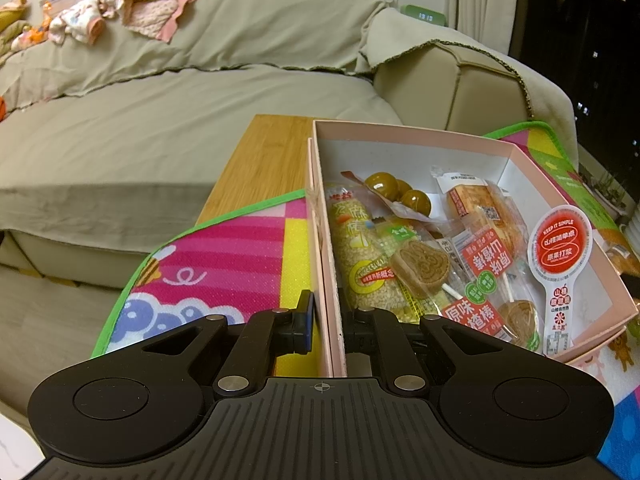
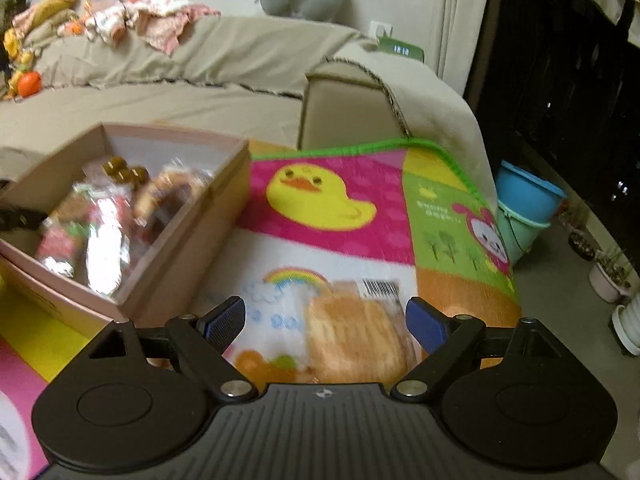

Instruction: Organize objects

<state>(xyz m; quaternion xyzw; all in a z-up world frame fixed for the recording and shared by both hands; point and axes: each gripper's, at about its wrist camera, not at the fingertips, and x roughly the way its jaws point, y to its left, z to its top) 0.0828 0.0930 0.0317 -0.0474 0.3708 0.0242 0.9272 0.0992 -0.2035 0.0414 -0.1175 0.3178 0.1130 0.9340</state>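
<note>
My left tool (image 1: 326,320) pinches the snack box (image 1: 326,264) wall; my open right tool (image 2: 326,320) straddles a wrapped pastry (image 2: 356,332), ready to close.

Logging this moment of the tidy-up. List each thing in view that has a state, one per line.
Pink box: open, no lid, packed with wrapped snacks.
Left gripper: jaws shut on the box's left wall.
Right gripper: jaws open, holding nothing.
Bread packet: sealed, lying flat on the mat between the right jaws.
Play mat: spread flat under the box.
</note>
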